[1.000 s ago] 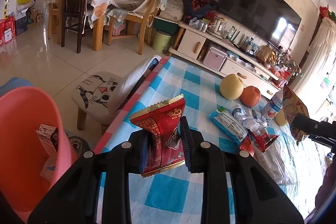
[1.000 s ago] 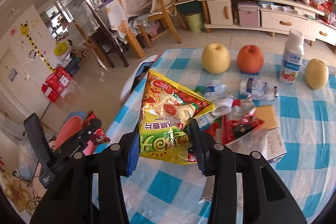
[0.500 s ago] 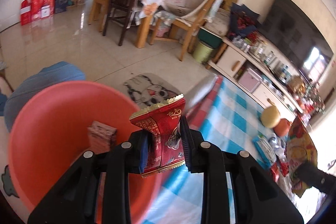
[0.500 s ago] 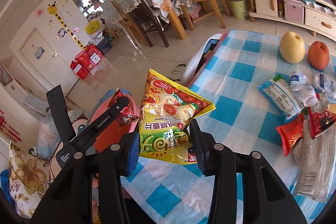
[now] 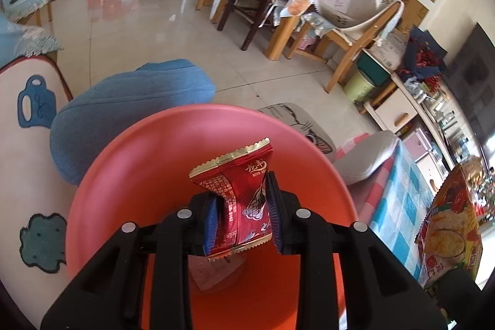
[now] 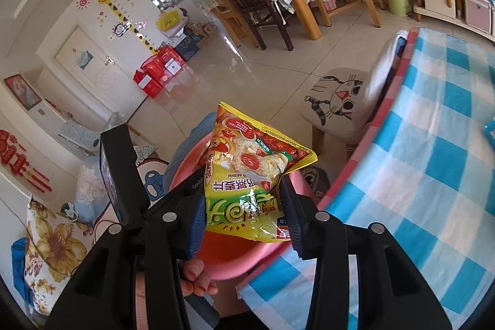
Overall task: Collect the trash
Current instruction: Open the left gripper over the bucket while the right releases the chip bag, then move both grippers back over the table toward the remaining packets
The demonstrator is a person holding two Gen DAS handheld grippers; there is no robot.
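Left gripper (image 5: 241,215): black two-finger tool with blue pads, clamped on a small red wrapper (image 5: 239,200); glossy foil, crimped gold-edged seams top and bottom, pinched at its waist; held directly above the mouth of the orange-pink bin (image 5: 148,175). Bin: round smooth plastic, near rim cut off by the gripper body; a pale paper scrap (image 5: 216,271) lies at its bottom, mostly hidden behind the wrapper and hard to make out.

Right gripper (image 6: 243,215): same build, closed on a yellow snack bag (image 6: 247,172); crinkled film, roughly triangular as held, printed with food pictures and green lettering, lower corners hidden behind the pads. Seen from the right wrist, the bag covers most of the bin, with only arcs of rim showing beside and below it. Fingertips (image 6: 195,277) of a hand show beneath the tool.

Table edge with blue-and-white checked cloth (image 6: 433,175) just beside the bin; cat-print stool (image 6: 337,101) near; glossy tile floor (image 5: 139,30) beyond
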